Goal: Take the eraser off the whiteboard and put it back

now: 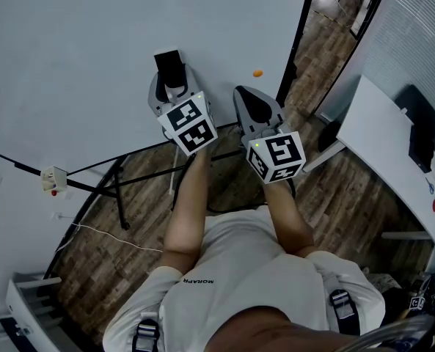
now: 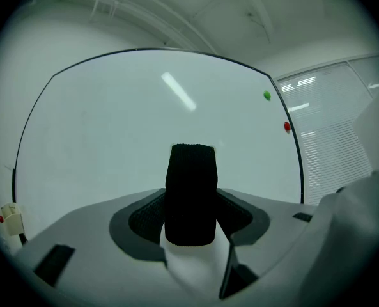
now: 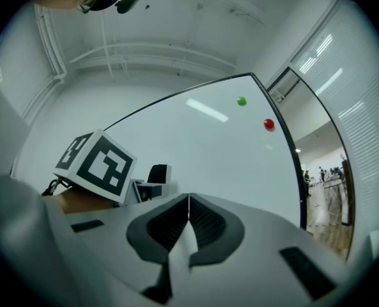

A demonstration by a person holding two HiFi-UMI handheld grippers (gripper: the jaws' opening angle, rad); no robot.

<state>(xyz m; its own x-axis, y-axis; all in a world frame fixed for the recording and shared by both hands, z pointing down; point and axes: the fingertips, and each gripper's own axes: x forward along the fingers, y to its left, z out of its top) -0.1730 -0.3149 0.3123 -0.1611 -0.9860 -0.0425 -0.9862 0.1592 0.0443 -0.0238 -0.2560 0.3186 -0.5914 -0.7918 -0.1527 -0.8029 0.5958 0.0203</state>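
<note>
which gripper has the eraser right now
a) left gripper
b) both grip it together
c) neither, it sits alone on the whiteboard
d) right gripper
A: in the left gripper view the black eraser stands clamped between the jaws of the left gripper, while the right gripper has its jaws together on nothing.

Wood-plank floor (image 1: 349, 196), white table (image 1: 378, 138), slatted blinds (image 1: 422, 28) at right.
</note>
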